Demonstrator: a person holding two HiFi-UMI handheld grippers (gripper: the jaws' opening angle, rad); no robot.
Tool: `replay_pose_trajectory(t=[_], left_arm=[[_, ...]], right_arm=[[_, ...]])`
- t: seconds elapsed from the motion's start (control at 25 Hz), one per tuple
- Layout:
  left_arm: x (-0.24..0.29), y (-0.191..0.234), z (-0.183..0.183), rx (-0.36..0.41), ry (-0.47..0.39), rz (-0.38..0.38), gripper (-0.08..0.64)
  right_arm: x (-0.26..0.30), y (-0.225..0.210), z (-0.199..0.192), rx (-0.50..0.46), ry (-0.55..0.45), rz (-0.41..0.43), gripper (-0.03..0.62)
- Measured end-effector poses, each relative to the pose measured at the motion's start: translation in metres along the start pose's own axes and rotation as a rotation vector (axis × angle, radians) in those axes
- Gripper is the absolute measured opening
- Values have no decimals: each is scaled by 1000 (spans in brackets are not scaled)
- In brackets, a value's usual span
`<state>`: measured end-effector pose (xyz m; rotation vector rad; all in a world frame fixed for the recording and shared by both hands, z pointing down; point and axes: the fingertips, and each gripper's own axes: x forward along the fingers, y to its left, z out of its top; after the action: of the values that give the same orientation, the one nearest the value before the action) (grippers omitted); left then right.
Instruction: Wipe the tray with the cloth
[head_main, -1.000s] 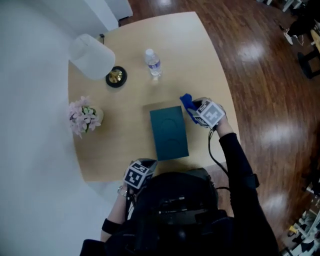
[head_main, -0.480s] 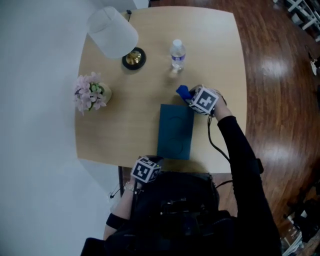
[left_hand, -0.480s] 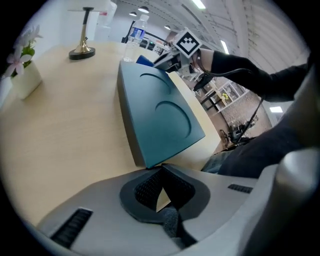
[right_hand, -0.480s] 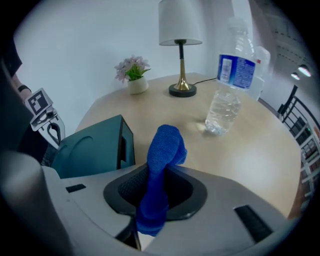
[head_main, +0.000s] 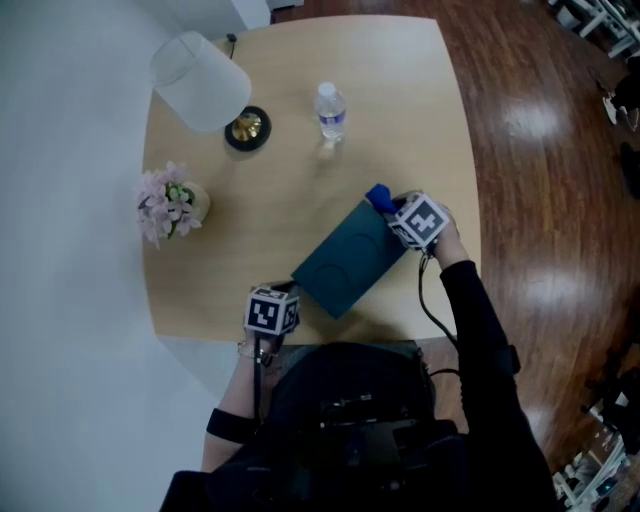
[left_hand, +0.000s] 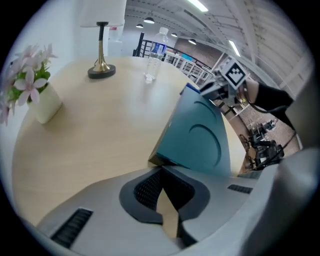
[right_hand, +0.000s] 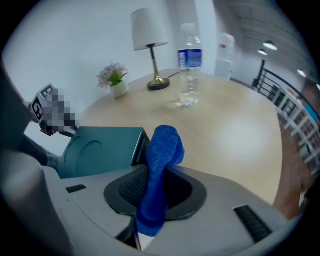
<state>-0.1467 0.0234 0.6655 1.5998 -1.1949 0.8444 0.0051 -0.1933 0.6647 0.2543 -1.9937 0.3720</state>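
A: Your right gripper (right_hand: 156, 169) has its fingers closed on the blue cloth (right_hand: 162, 147). A fold stands up past the tips, just beside the far corner of the teal tray (head_main: 345, 262).

B: Your left gripper (left_hand: 161, 169) has its fingers drawn together at the tips, with only tabletop (head_main: 400, 110) showing through the gap behind them. Those tips sit right at the tray's near corner; whether they nip its edge, you cannot tell.

A: The tray lies askew on the tabletop, close to the edge nearest you, between your 2 grippers.

B: Only the head view gives you the wooden floor (head_main: 540, 200) around the tabletop and your dark right sleeve (head_main: 480, 320). The 2 gripper views give you what it lacks: ceiling lights (left_hand: 197, 5) and a black railing (right_hand: 261, 80) at the room's side.

A: The left gripper view also looks across the tray to your right gripper on the far side.

B: Beyond the tray and well apart from it stand 3 things: the white-shaded lamp (head_main: 200, 80), the pot of pink flowers (head_main: 168, 205) and the clear water bottle (head_main: 330, 110), all upright.
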Motion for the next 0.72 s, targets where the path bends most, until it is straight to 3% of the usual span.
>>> replay_pose_trajectory(t=[0.16,0.32,0.44,0.56,0.72], left_arm=[[3,39,42,48,-38,74,0],[6,54,70,140,-36,84,0],[0,58,79,197,-44,87,0],[-24,52,97,260,-101,111,0],[-30,-7,102,382,-93,-47,0]], right_arm=[[-21,20,-54,307,-81,-70,89],[-19,71,-97,440,-104,-72,89],[-20,83,-107,477,-133,-86,91],[-36,67,-112,453,-130,-149,91],[-50,40,-106,342,-92,-185,91]])
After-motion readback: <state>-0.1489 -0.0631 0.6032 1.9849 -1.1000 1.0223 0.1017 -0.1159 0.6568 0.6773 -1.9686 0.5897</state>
